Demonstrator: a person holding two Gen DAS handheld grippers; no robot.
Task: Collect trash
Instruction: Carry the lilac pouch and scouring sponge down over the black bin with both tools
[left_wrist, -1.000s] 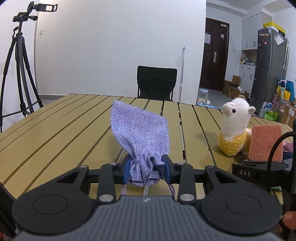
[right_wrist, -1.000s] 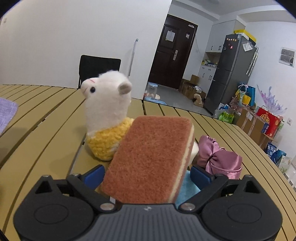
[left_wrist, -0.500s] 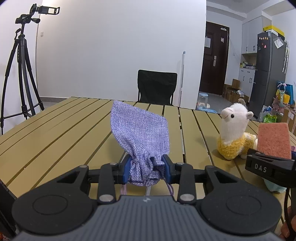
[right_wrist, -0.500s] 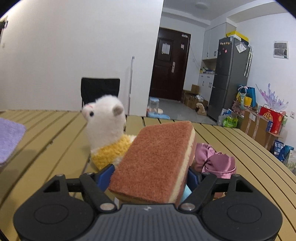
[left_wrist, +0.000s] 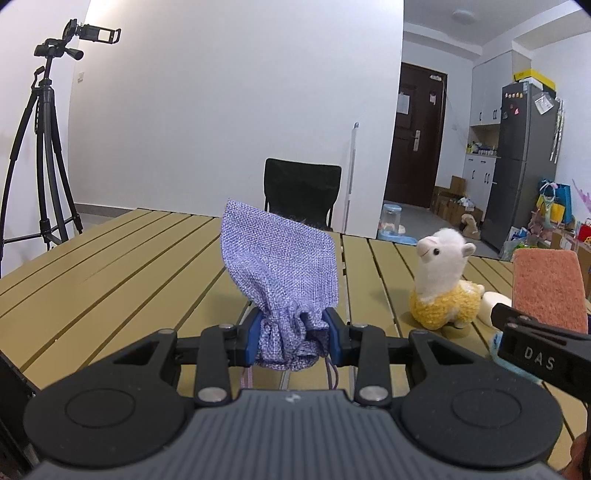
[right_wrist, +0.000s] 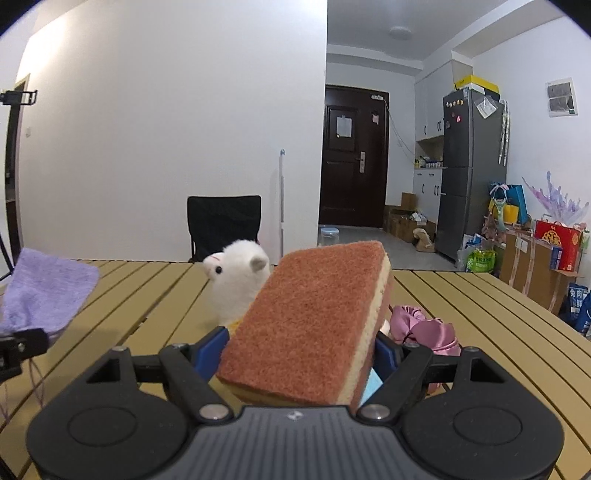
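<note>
My left gripper (left_wrist: 291, 334) is shut on the gathered neck of a purple woven drawstring bag (left_wrist: 280, 266), which stands up above the slatted table (left_wrist: 110, 273); its cords hang below the jaws. My right gripper (right_wrist: 301, 350) is shut on a brown-and-yellow scrubbing sponge (right_wrist: 314, 321), lifted off the table and tilted; something light blue shows under it. The sponge (left_wrist: 548, 288) and the right gripper also appear at the right edge of the left wrist view. The bag (right_wrist: 44, 291) shows at the left of the right wrist view.
A white and yellow alpaca plush (left_wrist: 443, 280) (right_wrist: 238, 280) sits on the table between the two grippers. A pink satin bow (right_wrist: 424, 328) lies right of the sponge. A black chair (left_wrist: 301, 188) stands behind the table, a tripod (left_wrist: 40, 147) at the left.
The right gripper closed on the sponge and lifted it, swinging left so the bag came into its view. The left gripper with the bag rose slightly.
</note>
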